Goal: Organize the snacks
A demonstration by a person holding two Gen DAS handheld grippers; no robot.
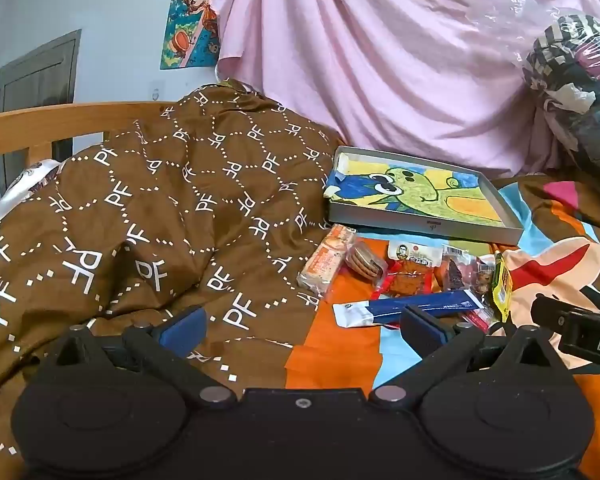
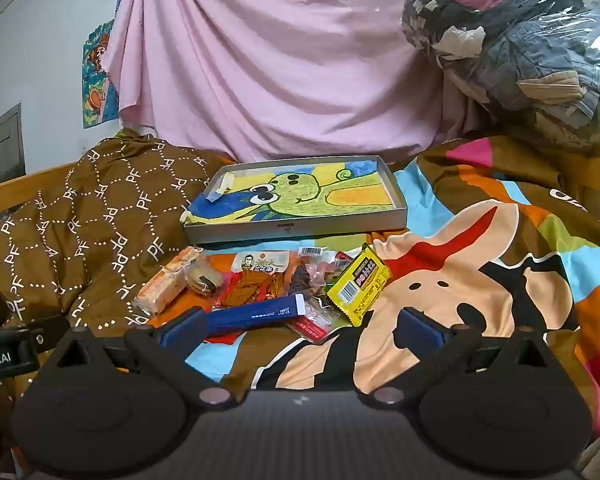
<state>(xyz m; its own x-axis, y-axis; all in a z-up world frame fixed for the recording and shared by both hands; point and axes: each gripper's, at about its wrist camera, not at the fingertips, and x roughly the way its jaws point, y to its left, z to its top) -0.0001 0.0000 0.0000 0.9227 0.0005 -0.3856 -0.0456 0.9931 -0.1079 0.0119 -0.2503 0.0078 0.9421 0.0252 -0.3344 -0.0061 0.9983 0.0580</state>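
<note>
A: Both tongs sit lowest in frame. Left tongs (image 1: 302, 326): released, blue pads spread wide, nothing between them, over the brown PF quilt (image 1: 140, 216) at lower left.

B: Right tongs (image 2: 300, 326)?

A: Also released, empty, hovering above the cartoon bedsheet (image 2: 480, 280) at lower centre.

B: Snacks?

A: Loose pile mid-frame on the bed, just below the grey tray (image 2: 296, 232). Blue stick pack (image 2: 256, 314) nearest the right tongs, close to its left pad, contact unclear. Yellow packet (image 2: 360, 284) on the pile's right edge, tilted. Orange-and-white wrapped bar (image 2: 168, 284) on the left edge, against the quilt. Clear pack of round biscuits (image 2: 202, 276) just beside it. White-topped packet with a printed portrait (image 2: 262, 266) in the middle, red wrappers around it.

B: Tray contents?

A: Only a crayon drawing of a green creature lining the bottom, no snacks inside.

B: Background?

A: Pink cloth (image 2: 280, 60) across the upper frame, plastic-wrapped bundle of clothes (image 2: 520, 52) upper right.
</note>
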